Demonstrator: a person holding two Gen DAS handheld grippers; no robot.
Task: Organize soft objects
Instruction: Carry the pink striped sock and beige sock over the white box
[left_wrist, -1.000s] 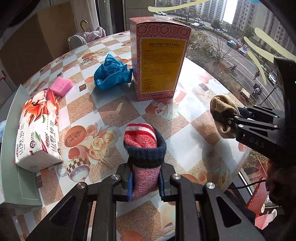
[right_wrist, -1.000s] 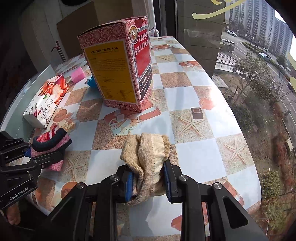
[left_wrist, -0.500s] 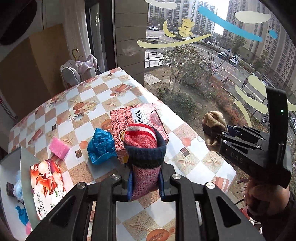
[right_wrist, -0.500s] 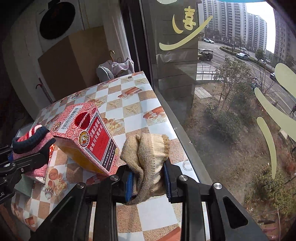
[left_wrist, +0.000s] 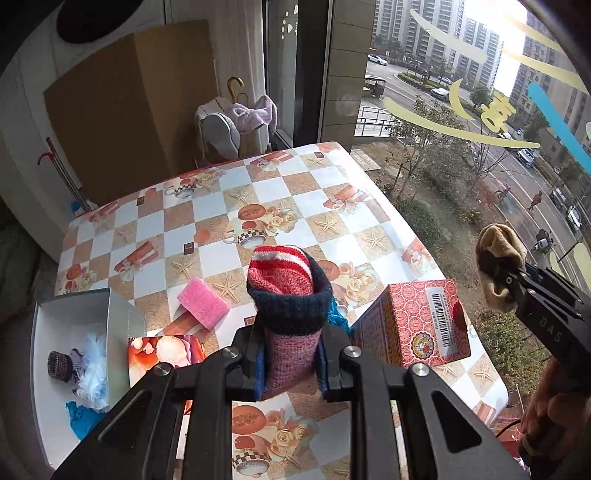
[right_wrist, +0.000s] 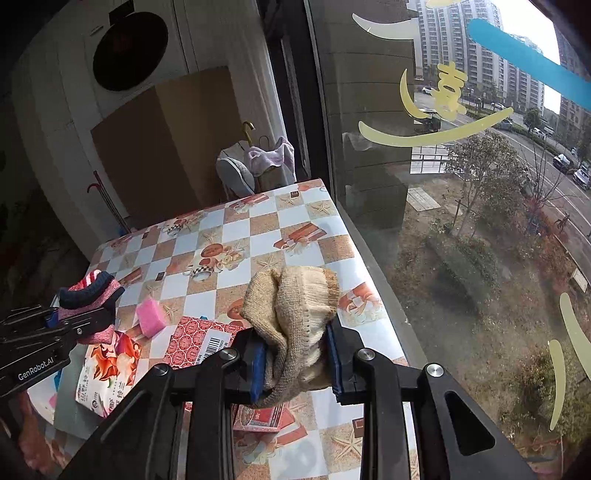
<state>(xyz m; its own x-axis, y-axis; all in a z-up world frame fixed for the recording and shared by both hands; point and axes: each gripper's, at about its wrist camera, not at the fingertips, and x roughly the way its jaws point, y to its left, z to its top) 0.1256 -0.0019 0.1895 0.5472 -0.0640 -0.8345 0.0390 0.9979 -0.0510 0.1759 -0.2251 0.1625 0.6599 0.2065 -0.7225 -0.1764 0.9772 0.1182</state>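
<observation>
Socks fill both grips: a rolled pink-and-red knit sock with a navy cuff (left_wrist: 286, 314) pinched in the left gripper (left_wrist: 290, 363), a bundled beige knit sock (right_wrist: 295, 317) in the right gripper (right_wrist: 295, 363), both closed and held high above the checkered tablecloth table (left_wrist: 258, 192) (probably for carrying). Left of the left fingers sits a white open box (left_wrist: 70, 325) with room; ahead, the far tabletop is bare.

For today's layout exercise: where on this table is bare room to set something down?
Free: the far half of the checkered table, beyond the pink foam sponge. Crowded: the near end, around the red patterned carton, the tissue pack and the white tray.
</observation>
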